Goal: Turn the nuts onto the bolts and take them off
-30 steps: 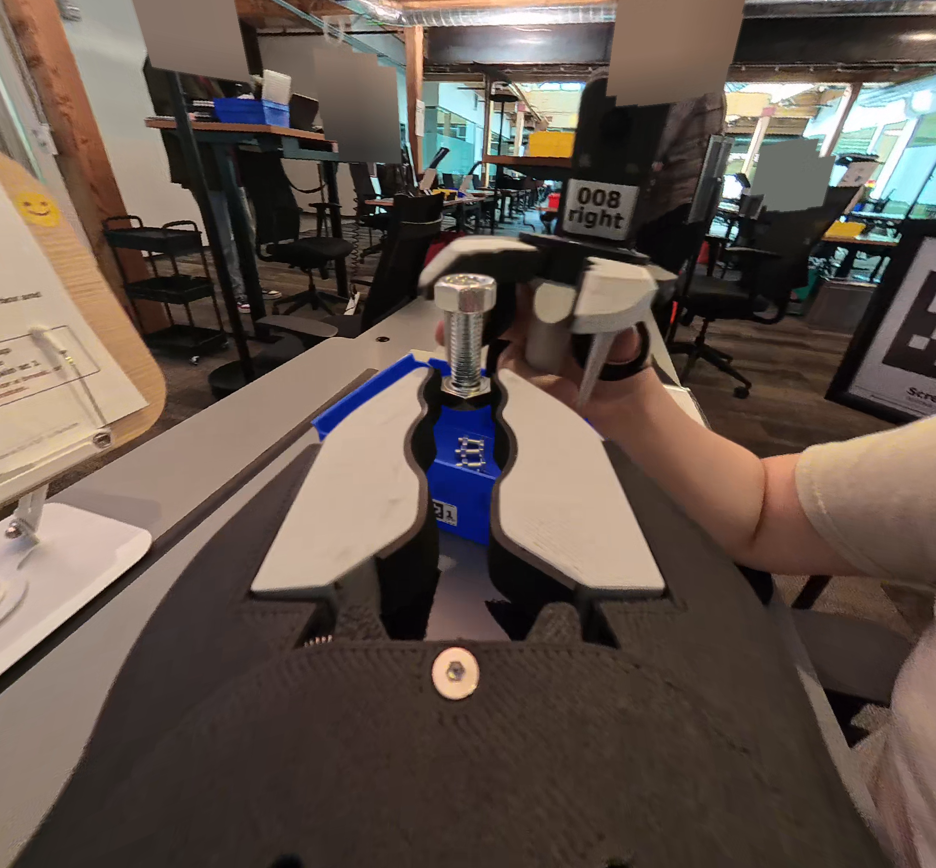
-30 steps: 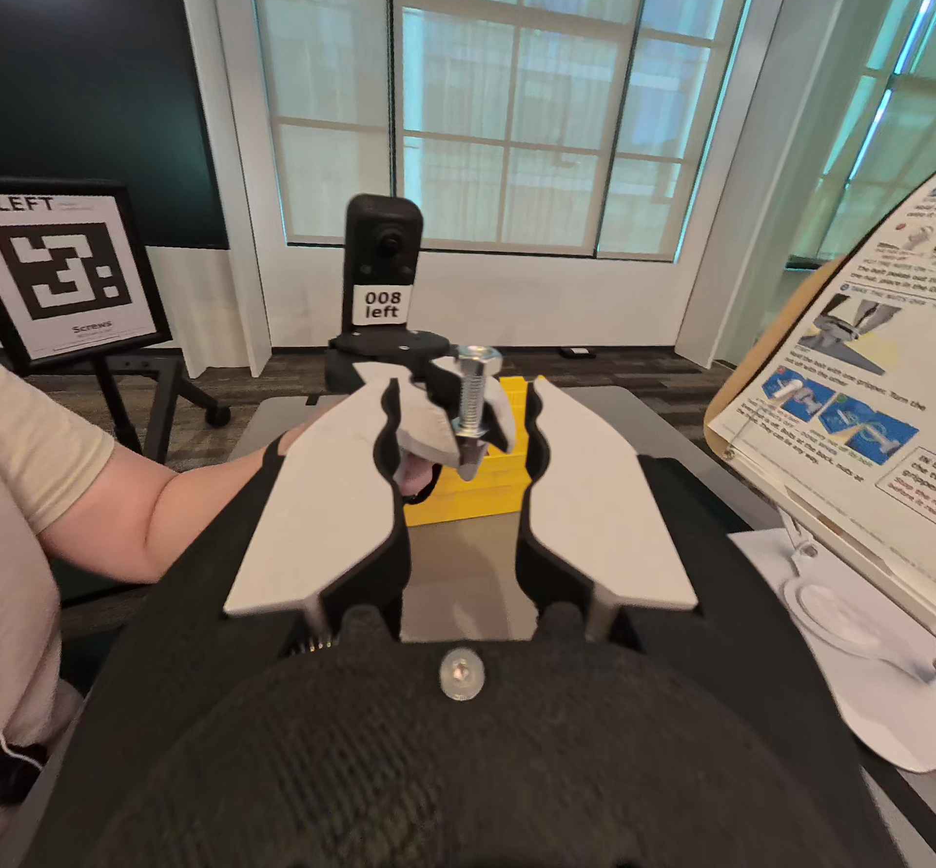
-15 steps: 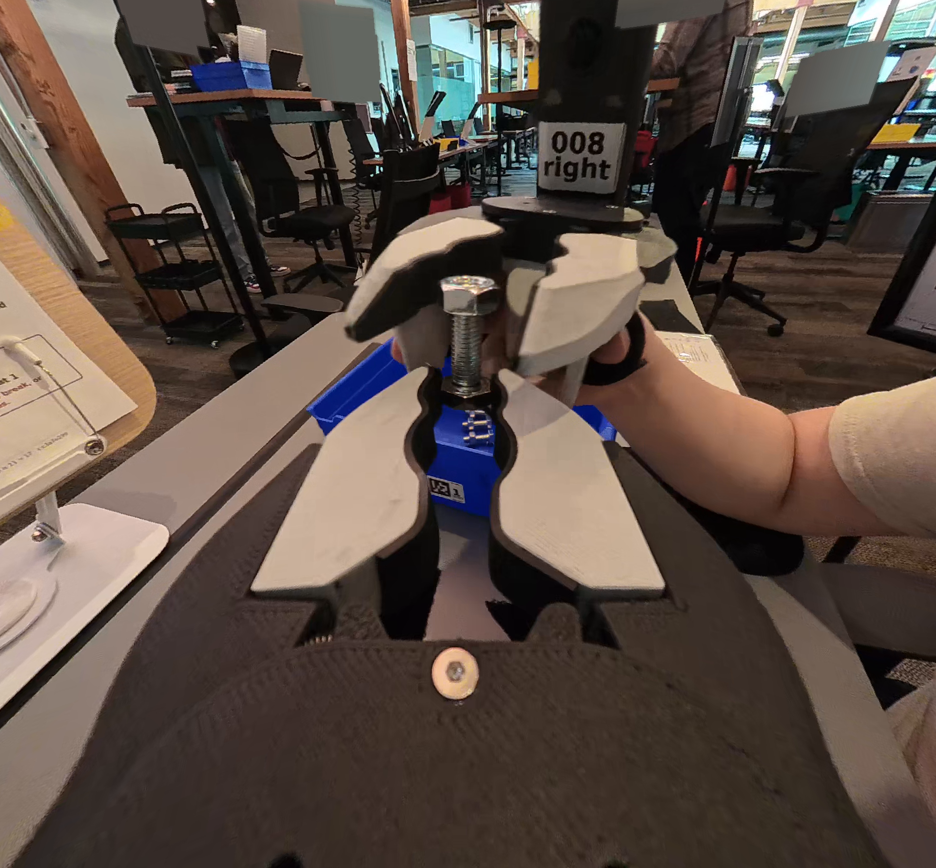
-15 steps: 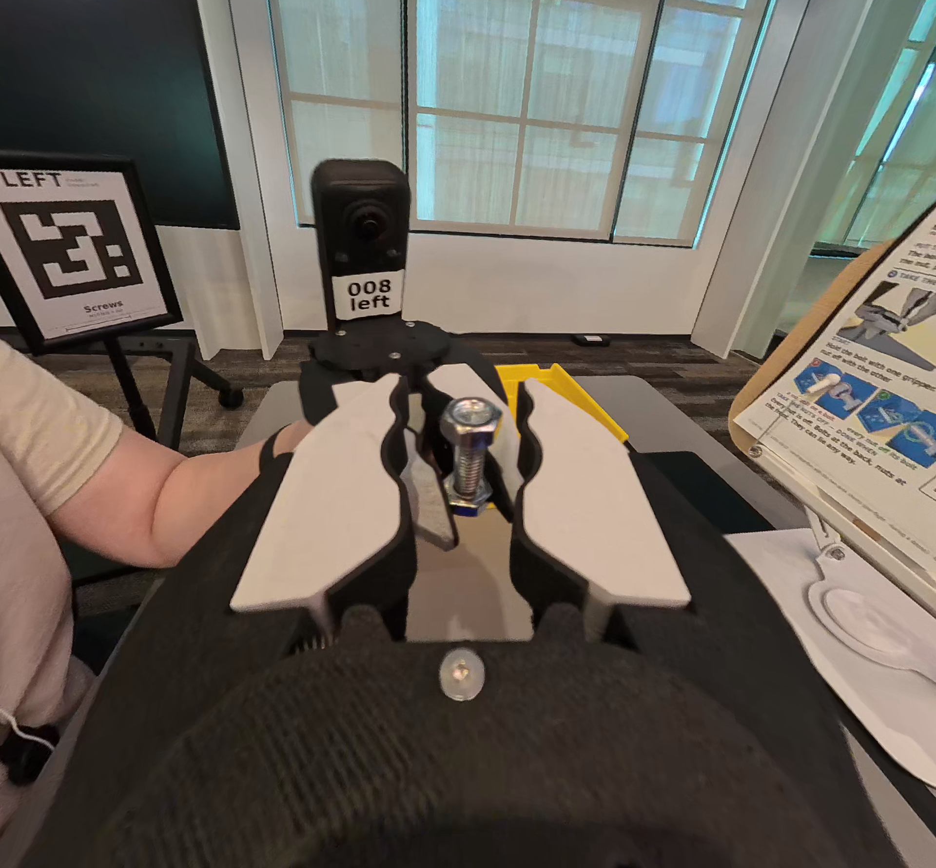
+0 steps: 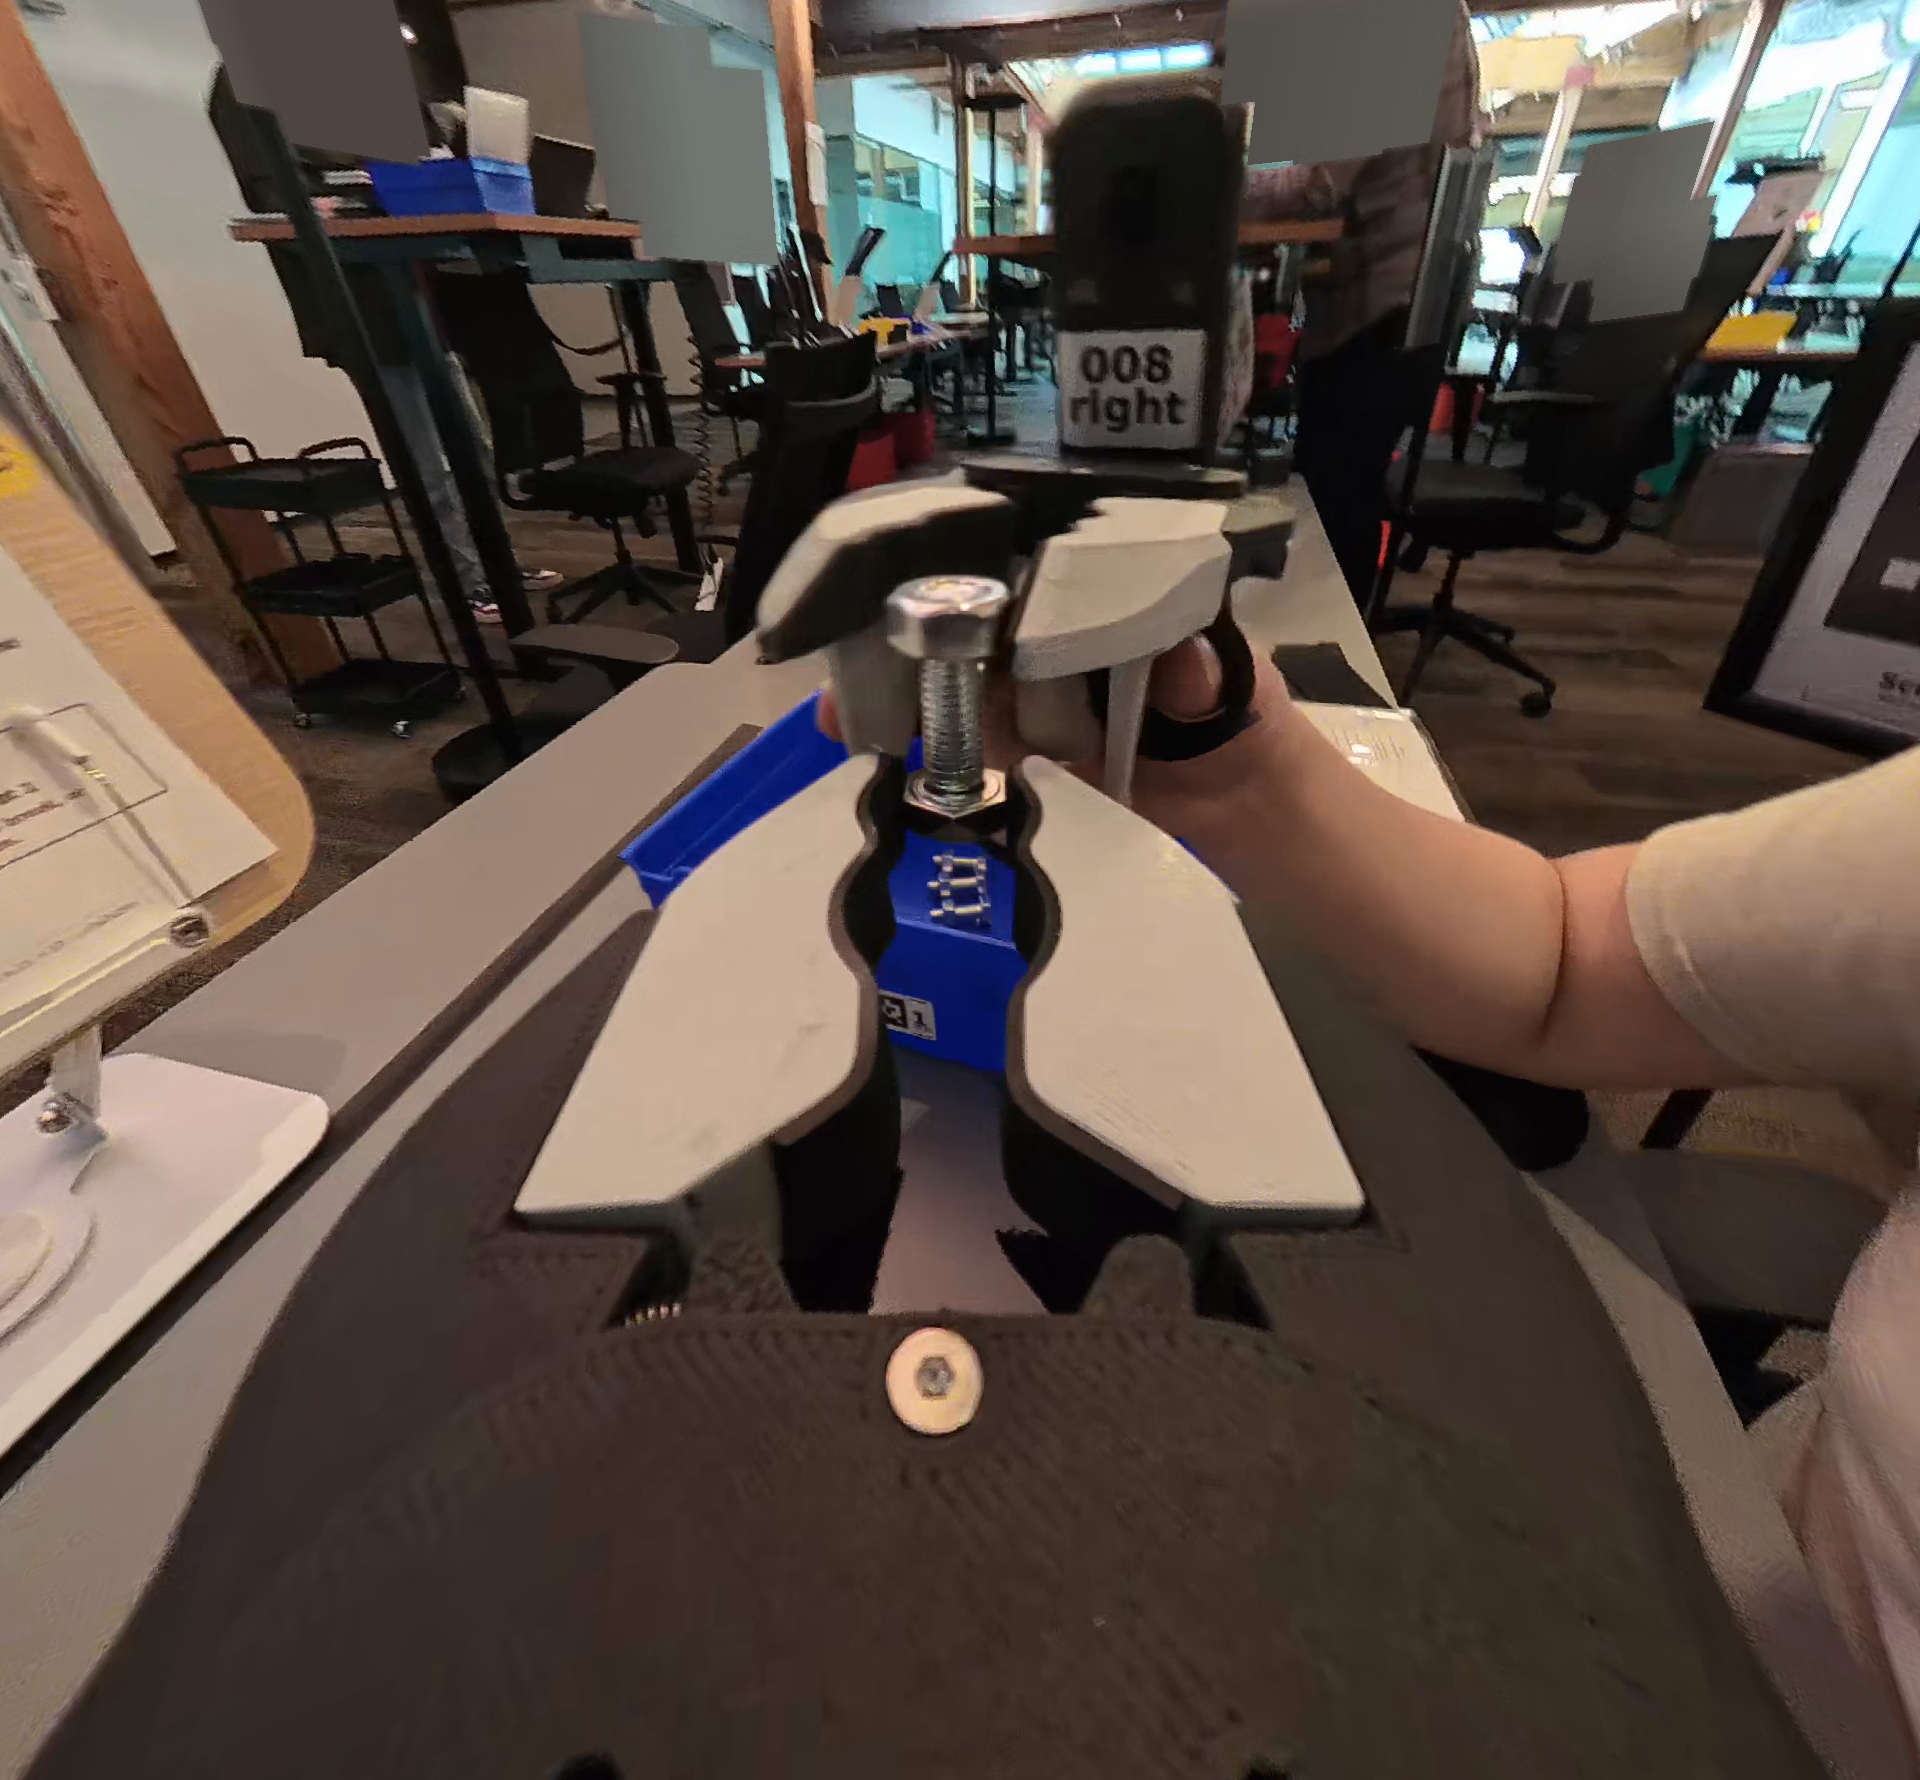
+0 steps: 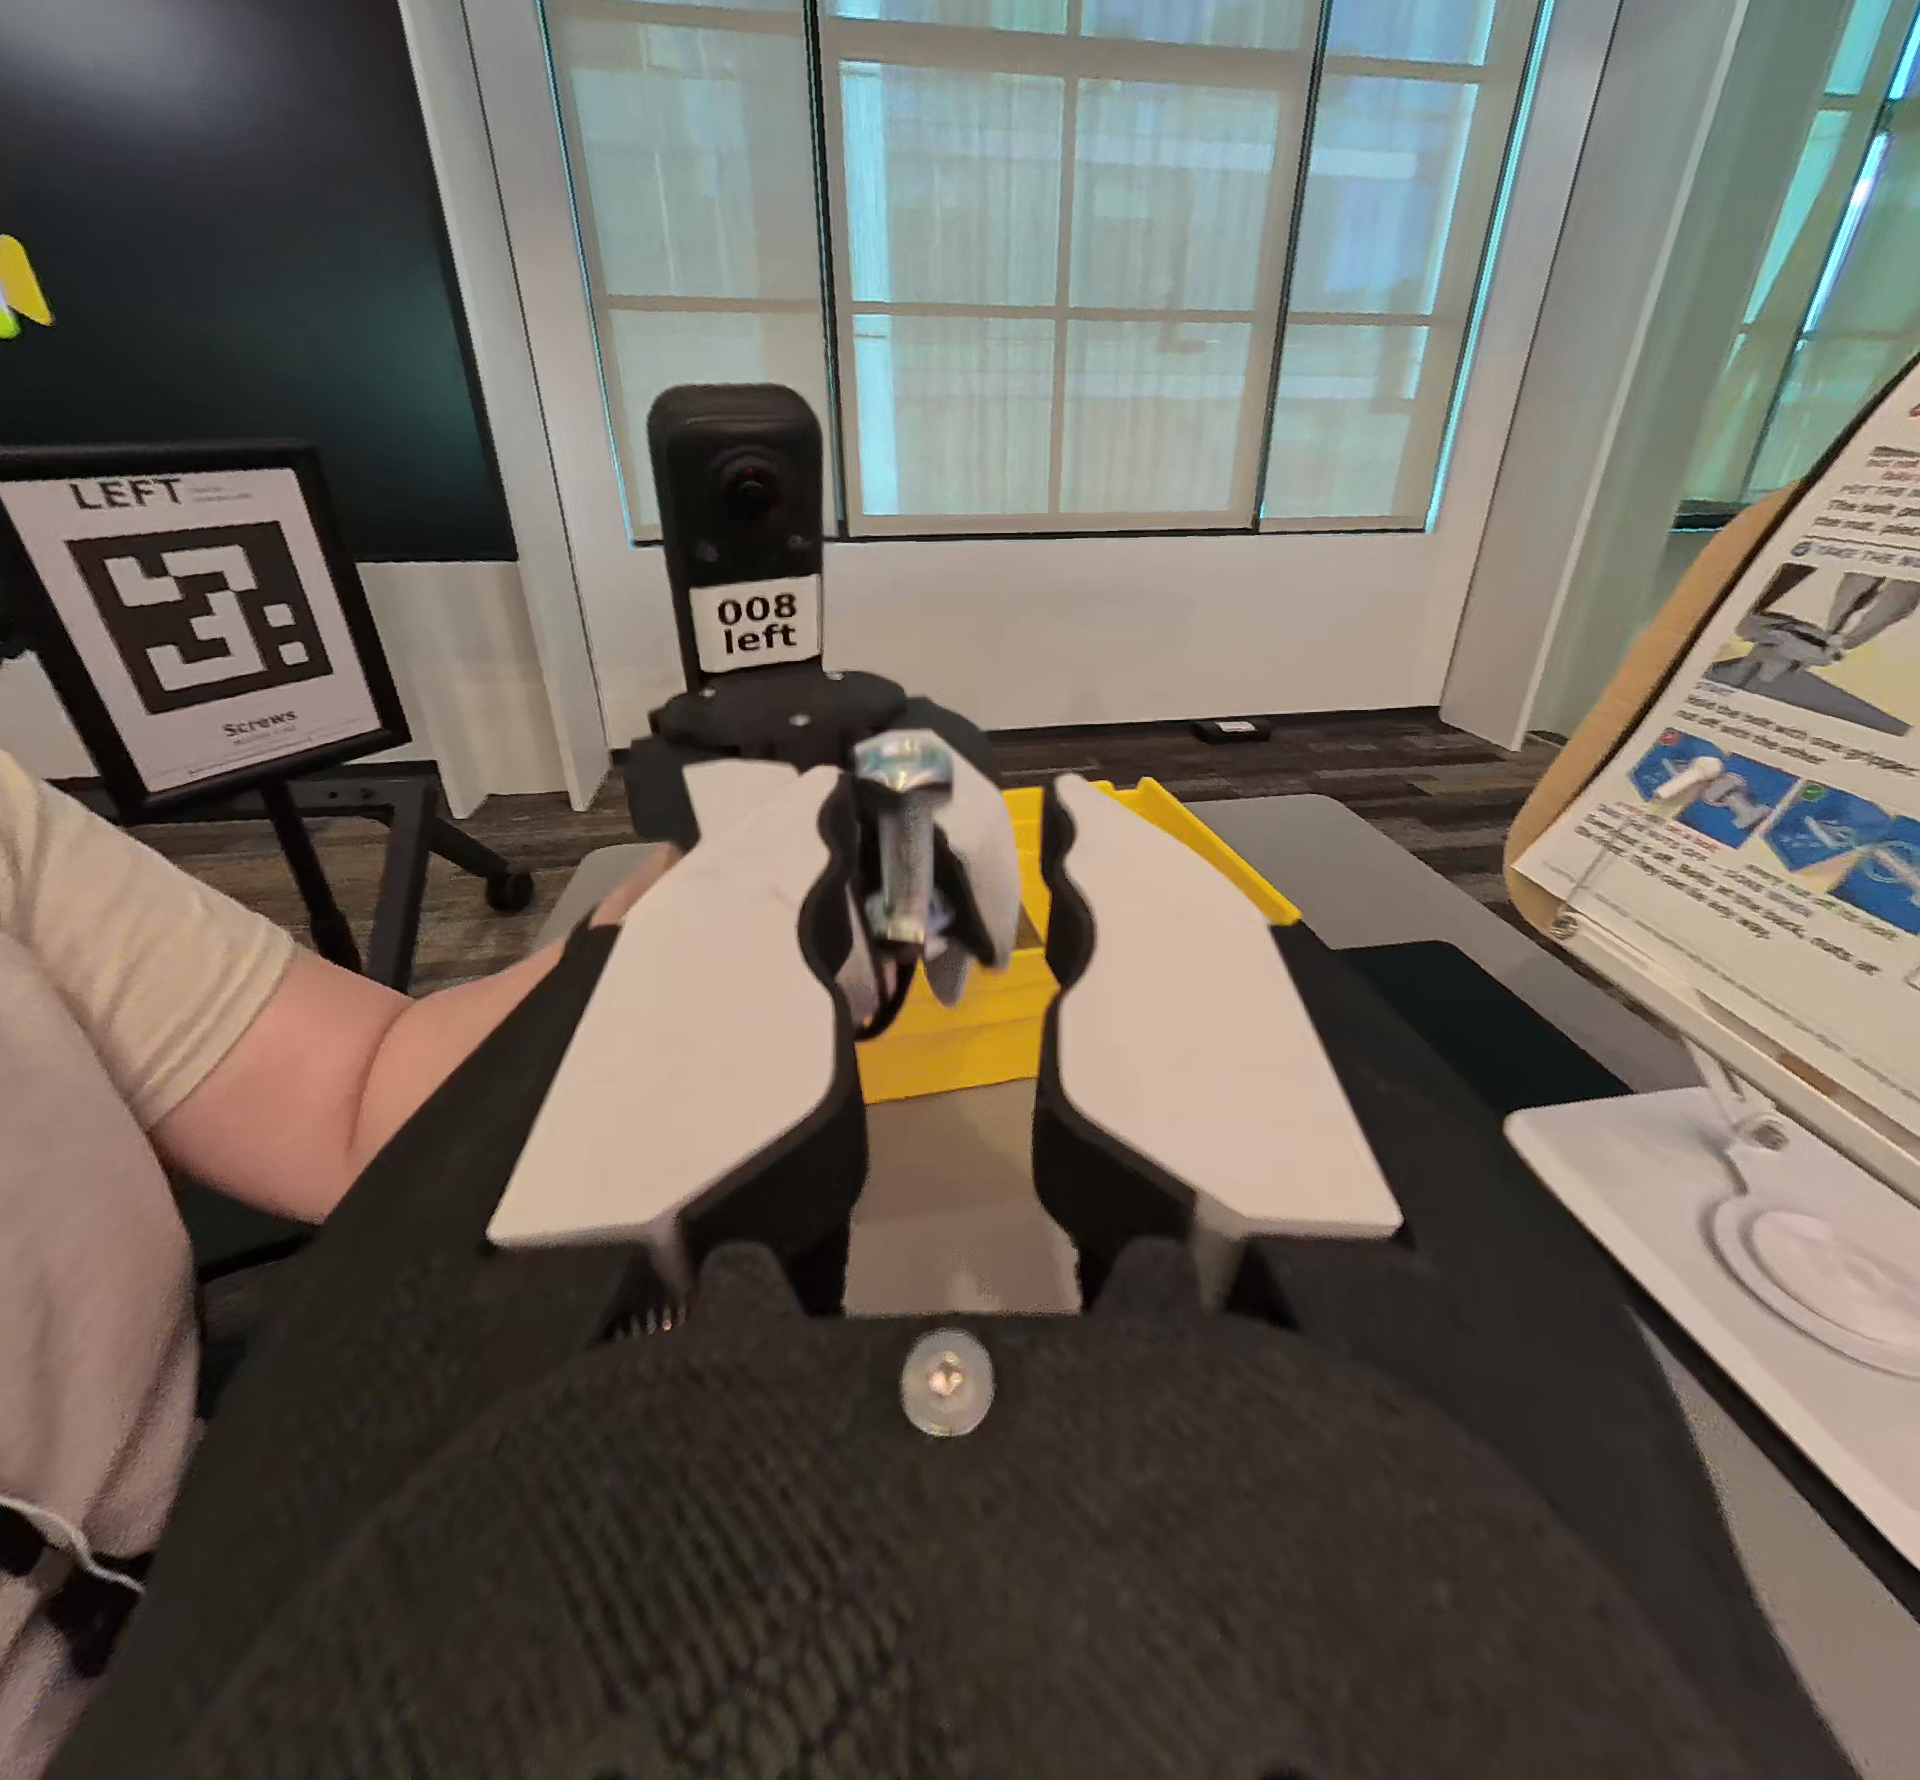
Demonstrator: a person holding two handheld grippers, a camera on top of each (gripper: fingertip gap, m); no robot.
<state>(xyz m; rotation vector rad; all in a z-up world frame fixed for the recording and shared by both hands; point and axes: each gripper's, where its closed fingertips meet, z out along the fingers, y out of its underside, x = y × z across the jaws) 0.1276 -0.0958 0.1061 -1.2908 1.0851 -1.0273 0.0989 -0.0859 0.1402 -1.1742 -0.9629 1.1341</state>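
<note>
My left gripper (image 5: 951, 785) is shut on a silver nut (image 5: 951, 792) at its fingertips. A silver bolt (image 5: 948, 691) is threaded in the nut and stands upright, head up. My right gripper (image 6: 940, 795) faces the left one, and its fingers (image 5: 1122, 587) stand on either side of the bolt head (image 5: 945, 610). In the right wrist view the bolt (image 6: 899, 847) sits between my fingers, with a gap to the right finger (image 6: 1081, 857), so this gripper is open. The left gripper (image 6: 925, 909) shows there too, holding the bolt's lower end.
A blue bin (image 5: 727, 826) sits on the grey table (image 5: 416, 951) under the grippers. A yellow bin (image 6: 1195, 847) stands beyond them in the right wrist view. An instruction board (image 6: 1766, 847) on a white stand is at the table's side. A framed marker sign (image 6: 197, 618) stands off the table. My two grippers' fingertips are within a few centimetres of each other.
My right gripper came in from beside the bolt until its fingers stood around the bolt head, and its jaws narrowed. My left gripper kept its hold on the nut.
</note>
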